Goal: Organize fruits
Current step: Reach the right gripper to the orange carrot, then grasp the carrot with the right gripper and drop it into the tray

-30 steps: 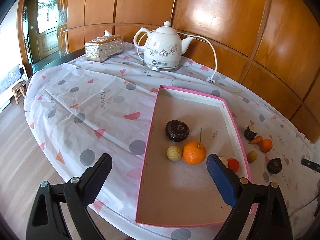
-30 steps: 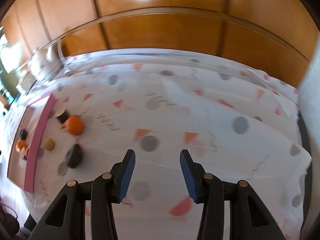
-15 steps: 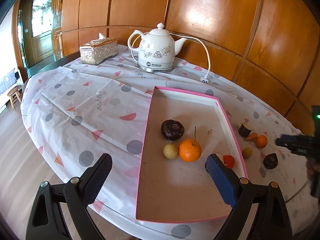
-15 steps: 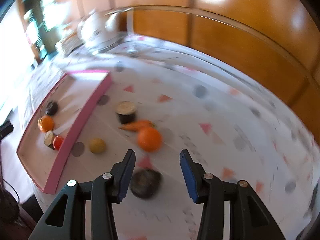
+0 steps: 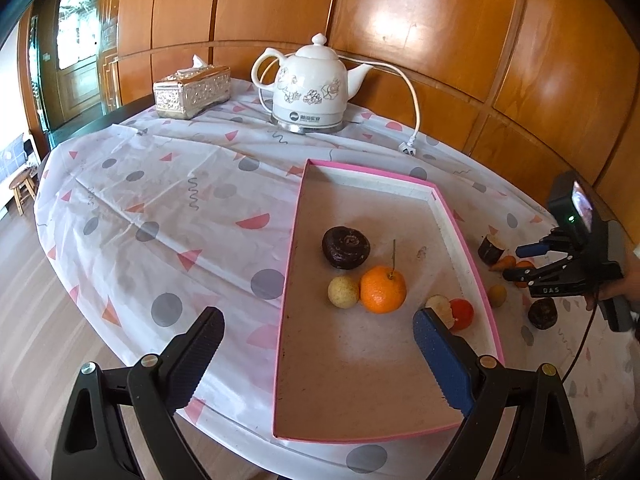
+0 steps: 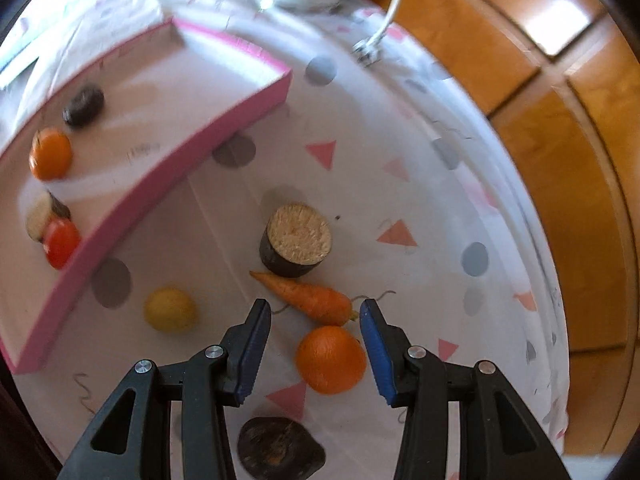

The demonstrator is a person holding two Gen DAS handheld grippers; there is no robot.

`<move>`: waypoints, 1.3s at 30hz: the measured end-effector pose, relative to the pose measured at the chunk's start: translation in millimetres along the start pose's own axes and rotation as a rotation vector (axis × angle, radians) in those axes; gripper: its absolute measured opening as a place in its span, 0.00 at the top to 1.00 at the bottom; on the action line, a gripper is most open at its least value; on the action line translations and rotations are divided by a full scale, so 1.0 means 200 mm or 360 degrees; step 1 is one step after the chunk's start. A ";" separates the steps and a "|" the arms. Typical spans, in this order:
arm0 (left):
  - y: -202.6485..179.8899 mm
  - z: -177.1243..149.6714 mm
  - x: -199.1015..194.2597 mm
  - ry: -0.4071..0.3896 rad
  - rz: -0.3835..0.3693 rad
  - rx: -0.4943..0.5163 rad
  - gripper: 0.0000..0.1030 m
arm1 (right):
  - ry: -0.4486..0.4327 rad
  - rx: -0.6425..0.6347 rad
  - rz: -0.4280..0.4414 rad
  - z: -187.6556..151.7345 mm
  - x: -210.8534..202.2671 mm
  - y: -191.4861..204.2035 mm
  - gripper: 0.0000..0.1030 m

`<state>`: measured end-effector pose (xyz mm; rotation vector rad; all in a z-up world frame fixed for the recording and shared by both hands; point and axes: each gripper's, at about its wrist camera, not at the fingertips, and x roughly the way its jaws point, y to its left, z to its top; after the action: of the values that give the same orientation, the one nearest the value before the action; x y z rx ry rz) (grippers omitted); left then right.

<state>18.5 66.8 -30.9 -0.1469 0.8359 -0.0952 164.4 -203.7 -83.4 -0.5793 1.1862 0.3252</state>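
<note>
Both grippers open; R gripper (image 6: 315, 312) over orange (image 6: 330, 359), carrot (image 6: 310, 298) & dark stub (image 6: 295, 244) just ahead.

Black triangular-cutout left gripper (image 5: 316, 340), silver screws, ribbed fingers (image 5: 438, 356), one black, one blue

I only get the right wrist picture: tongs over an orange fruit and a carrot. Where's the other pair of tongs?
Observer: The left tongs are wide open and empty, above the near end of the pink-rimmed cardboard tray.
Visitor: I count four things in that tray. Right?
Observer: Five. A small pale yellow round fruit sits right beside the stemmed orange, out of your sight.
Visitor: What's the white blob cut off at the top of my picture?
Observer: A white ceramic teapot with flower prints; next to it stands an ornate silver tissue box.
</note>
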 end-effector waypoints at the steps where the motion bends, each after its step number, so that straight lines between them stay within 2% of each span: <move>1: 0.01 0.00 0.01 0.0005 0.0002 -0.0005 0.07 | 0.0030 -0.0035 -0.0011 0.00 0.03 0.00 0.55; 8: 0.02 -0.01 0.04 0.0039 0.0006 -0.0028 0.07 | 0.0039 -0.0042 0.0081 0.03 0.08 -0.07 0.56; 11: 0.02 -0.01 0.05 0.0047 0.0001 -0.0032 0.07 | 0.0040 -0.0038 0.0133 0.02 0.08 -0.08 0.71; 13: 0.02 -0.01 0.05 0.0050 -0.0001 -0.0032 0.07 | 0.0028 -0.0039 0.0137 0.00 0.07 -0.08 0.73; 25: 0.00 -0.01 0.02 0.0027 -0.0010 -0.0032 0.07 | -0.0076 -0.0086 0.0187 -0.05 -0.04 0.02 0.73; 39: 0.05 -0.01 -0.09 -0.0053 0.0032 -0.0112 0.07 | -0.0177 0.0145 0.0157 -0.16 -0.11 0.08 0.73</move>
<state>4.4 79.4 -20.6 -0.2053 0.8075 -0.0441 124.7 -208.3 -75.6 -0.4189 1.1181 0.3808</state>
